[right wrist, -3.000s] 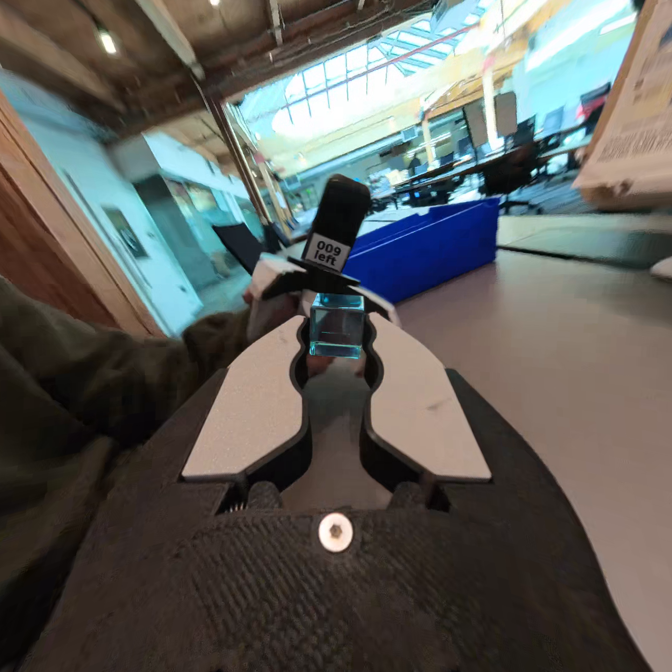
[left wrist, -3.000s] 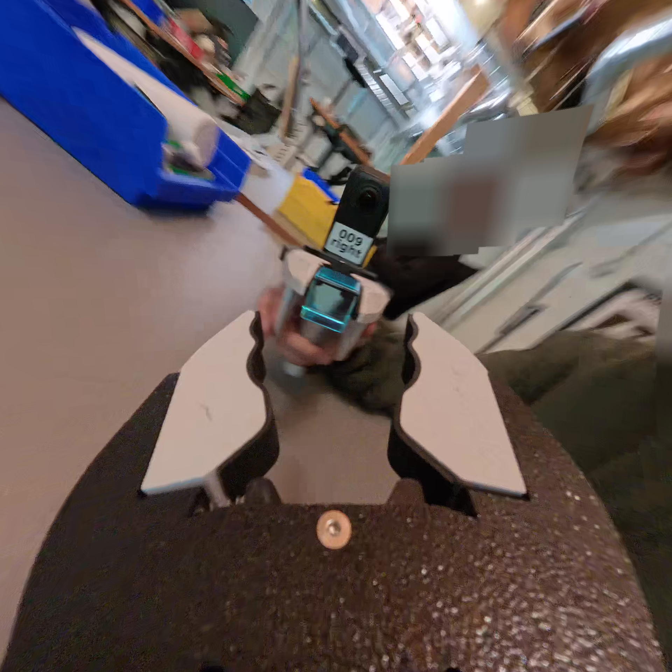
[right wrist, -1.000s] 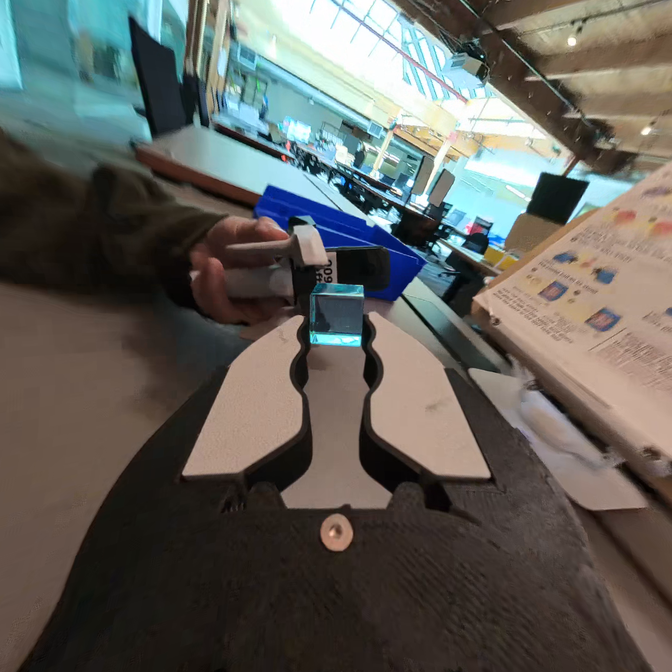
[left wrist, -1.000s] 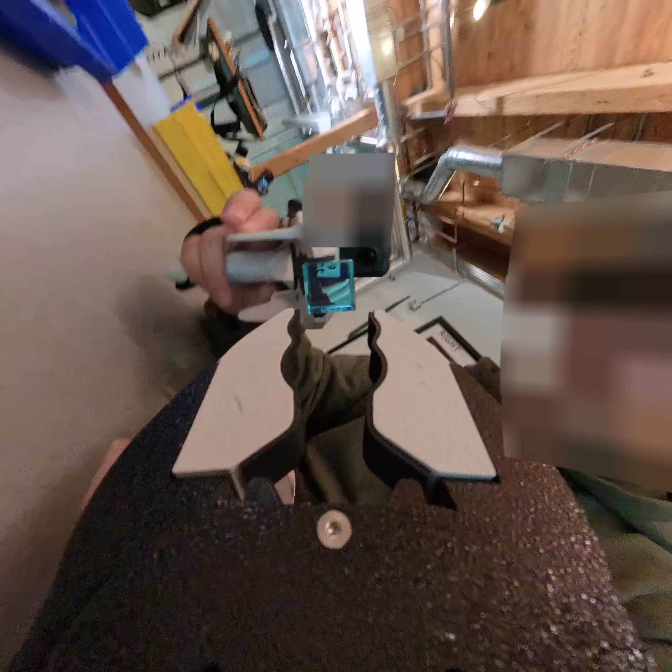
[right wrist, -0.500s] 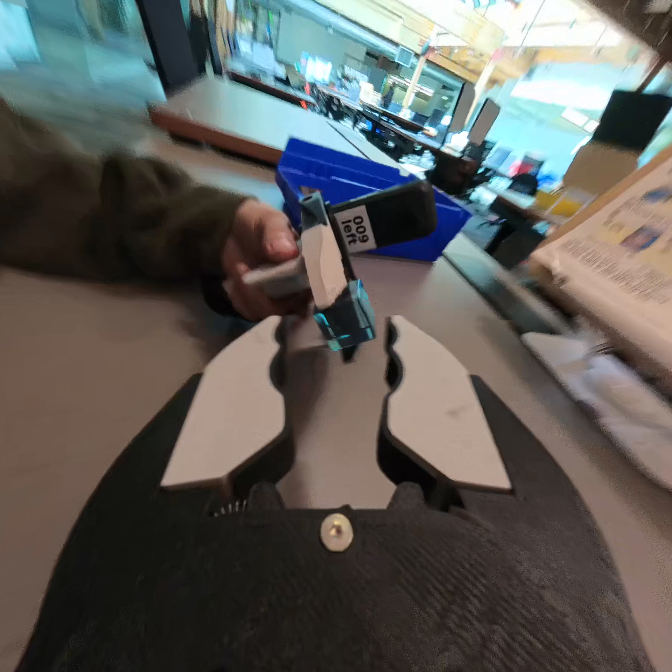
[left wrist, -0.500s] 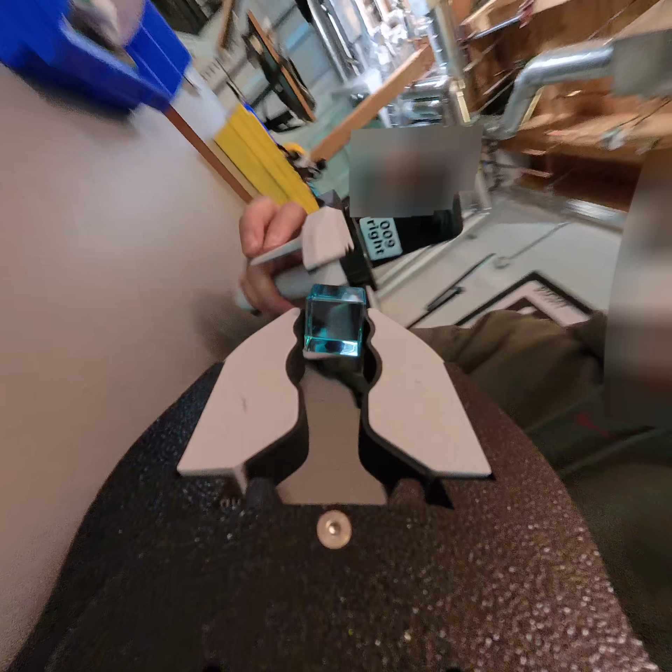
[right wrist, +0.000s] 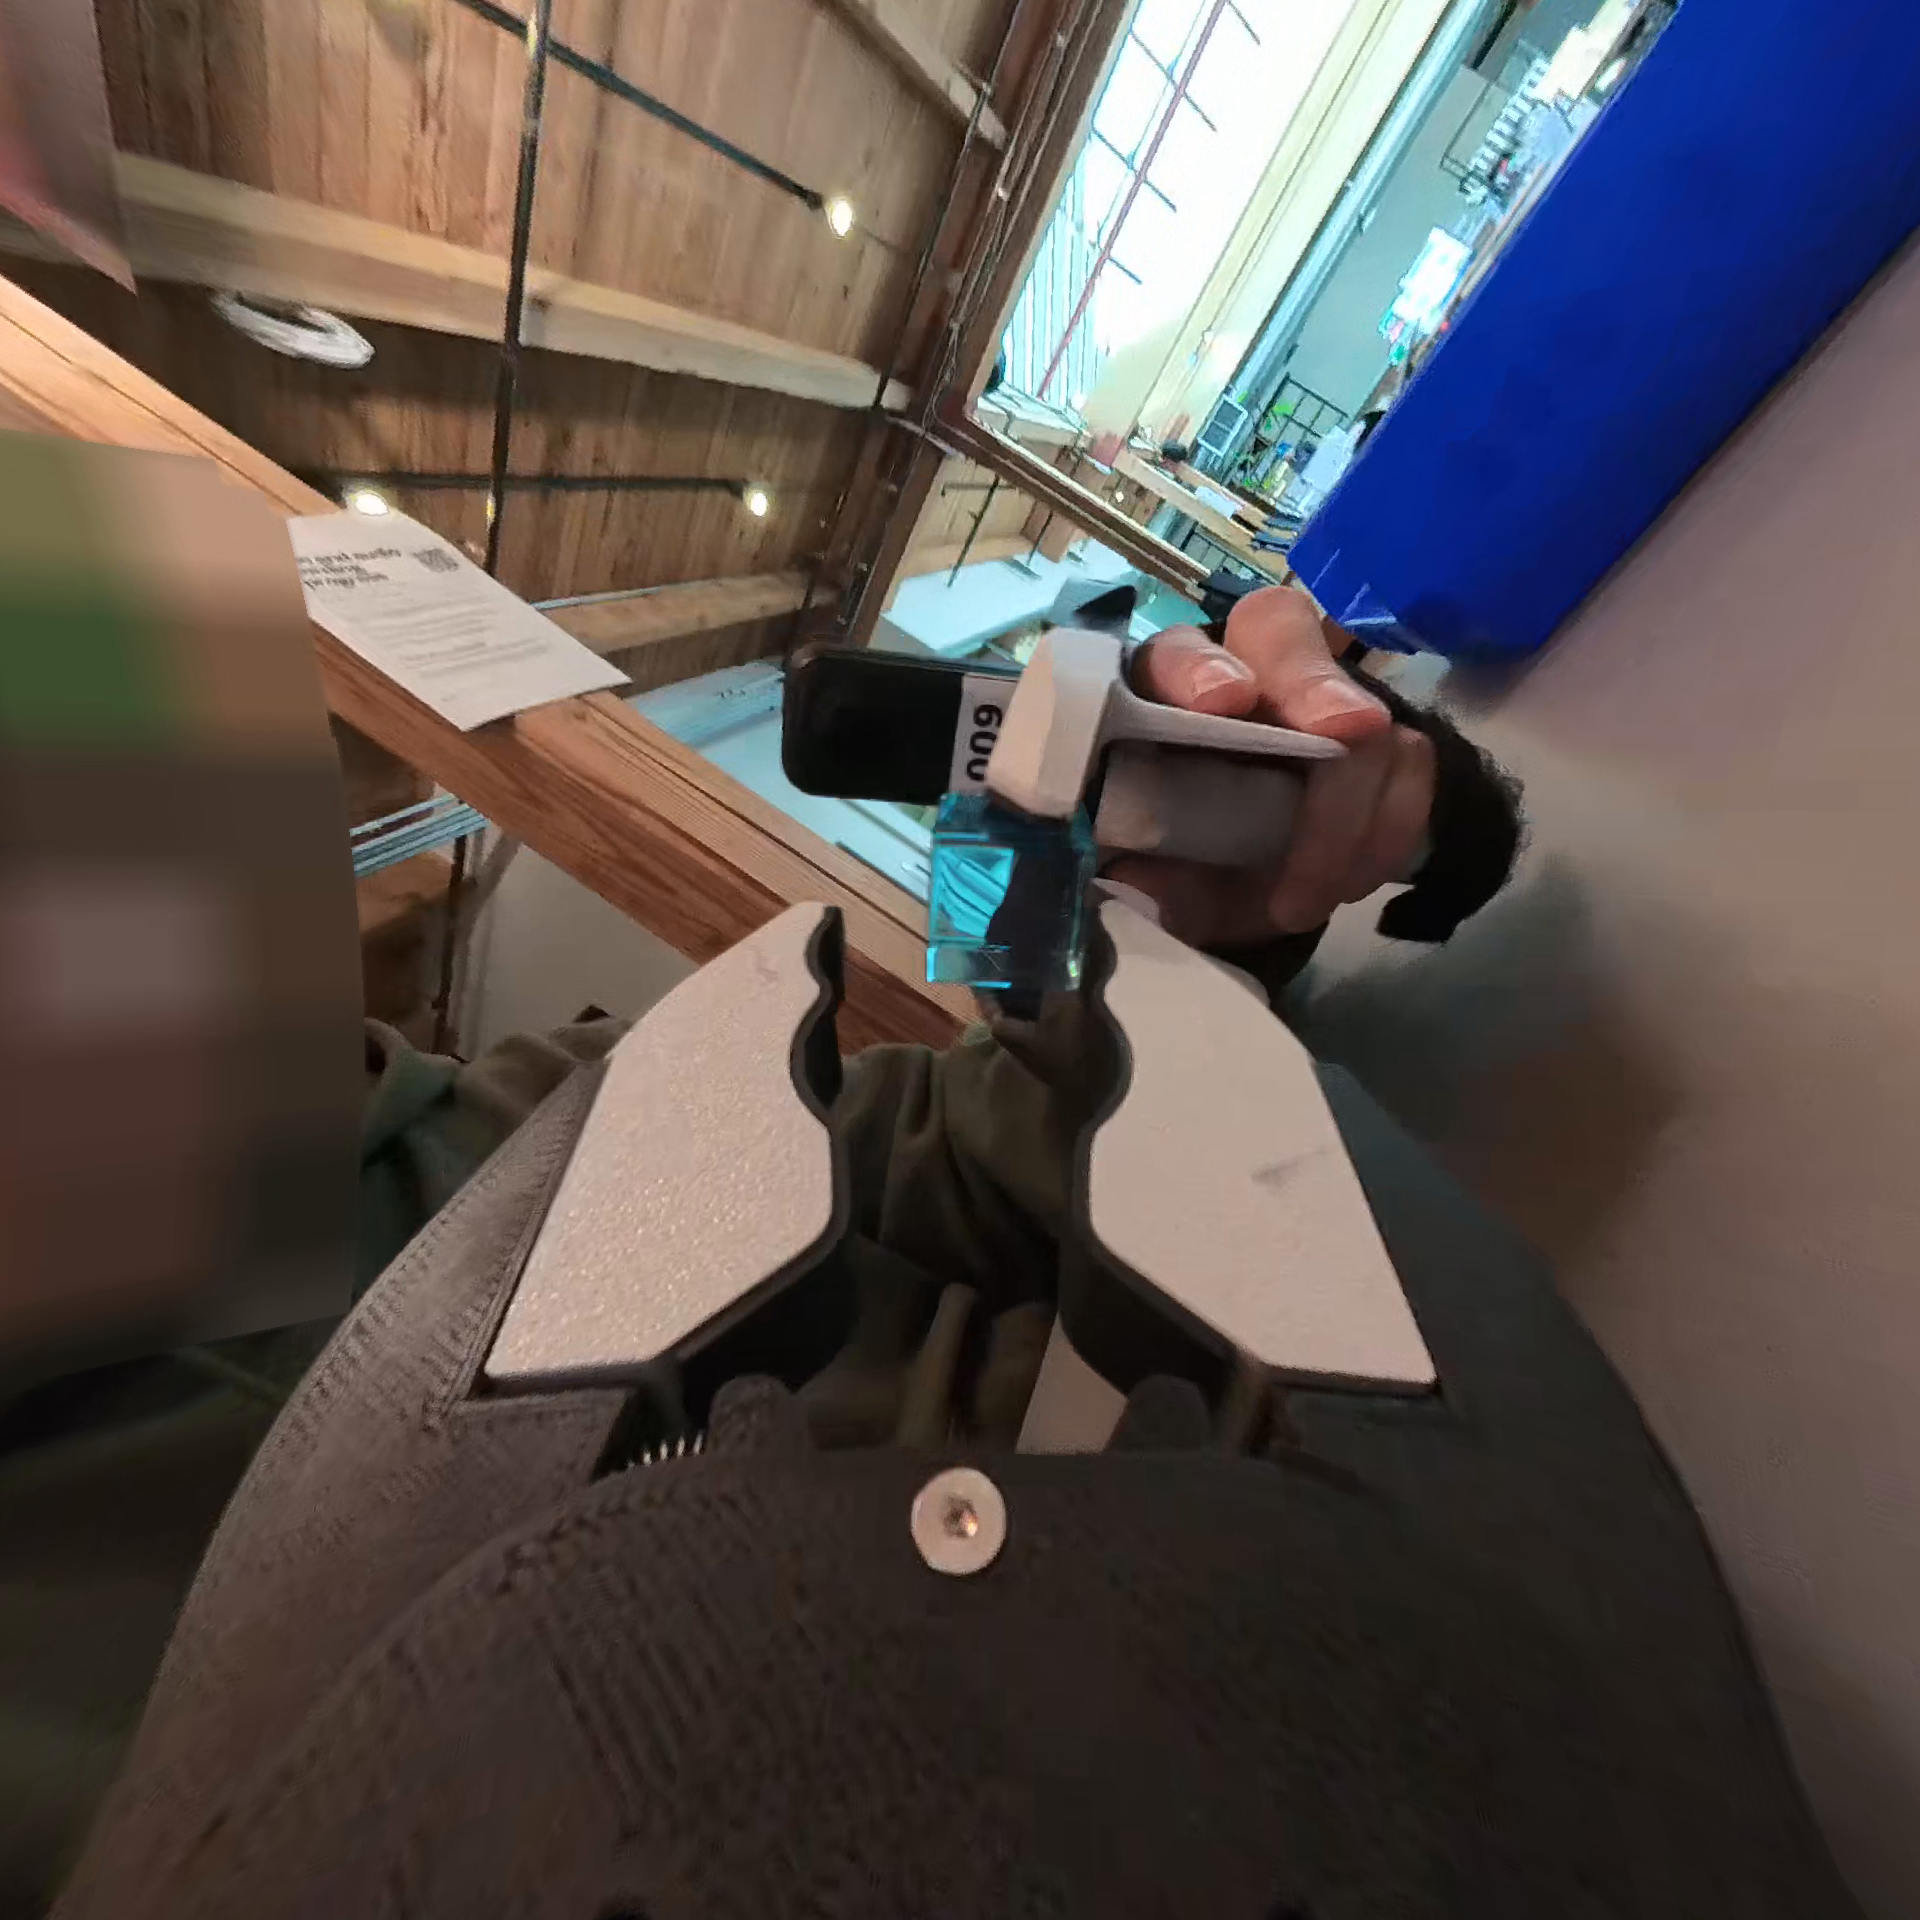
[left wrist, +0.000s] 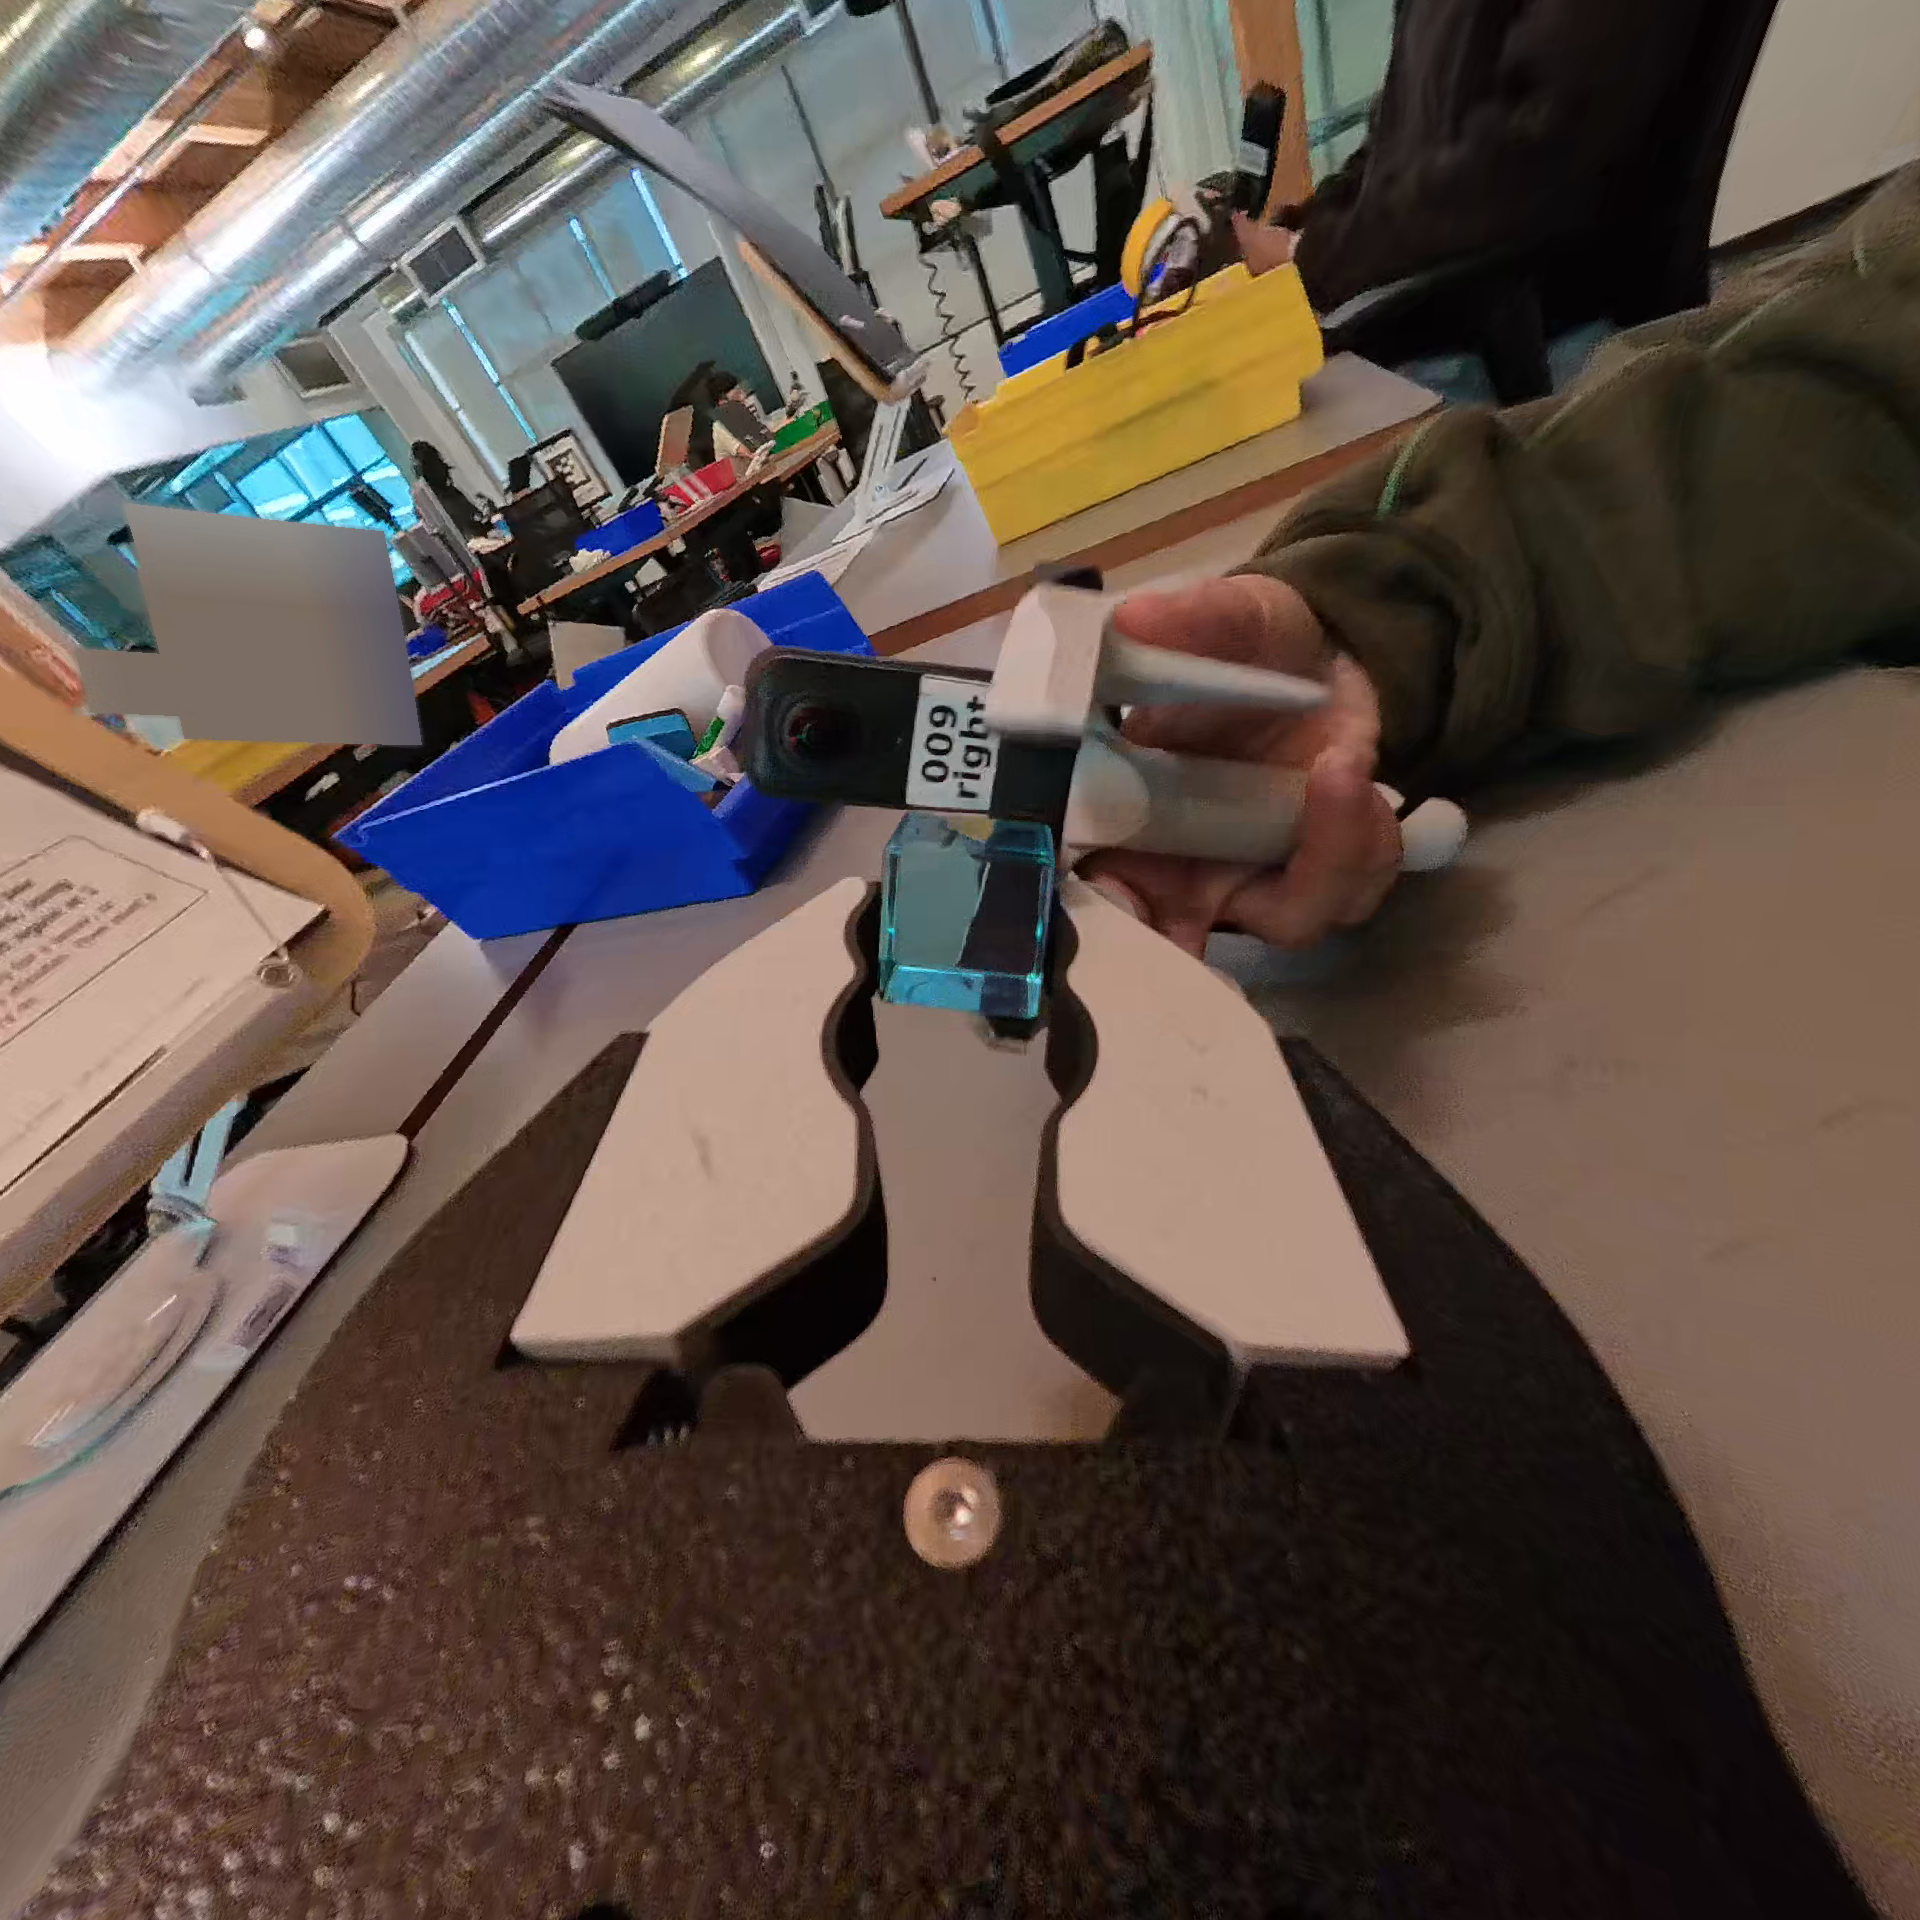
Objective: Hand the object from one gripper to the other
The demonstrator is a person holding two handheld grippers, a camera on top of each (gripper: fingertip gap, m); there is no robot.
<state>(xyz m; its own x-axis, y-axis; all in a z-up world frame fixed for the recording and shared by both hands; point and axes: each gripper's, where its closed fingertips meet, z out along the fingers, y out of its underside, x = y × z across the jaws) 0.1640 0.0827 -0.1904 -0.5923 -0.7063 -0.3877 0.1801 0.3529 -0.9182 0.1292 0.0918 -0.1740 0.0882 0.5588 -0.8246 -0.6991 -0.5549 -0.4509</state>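
Note:
A clear blue cube [left wrist: 961, 925] sits between the fingertips of my left gripper [left wrist: 961, 935], which is shut on it above the grey table [left wrist: 1610, 1039]. In the right wrist view the same cube [right wrist: 1003, 899] is held by the left gripper's white finger [right wrist: 1049, 727], with a hand [right wrist: 1320, 790] behind it. My right gripper [right wrist: 961, 925] is open. The cube lies between its jaws near the right-hand one, with a clear gap to the other. In the left wrist view the right gripper's black camera [left wrist: 862, 743] and the hand holding it [left wrist: 1299, 810] sit just beyond the cube.
A blue bin [left wrist: 582, 831] with items stands on the table behind the cube, and a yellow bin [left wrist: 1132, 416] farther back. A board with printed paper [left wrist: 104, 966] leans at the left. The right wrist view shows a wooden beam [right wrist: 623, 790] and the blue bin [right wrist: 1610, 364]. My two grippers' fingertips are within a few centimetres of each other.
The cube passed from my right gripper to my left. The left jaws shut on it and the right jaws opened. Both grippers have since swung round, still close together.

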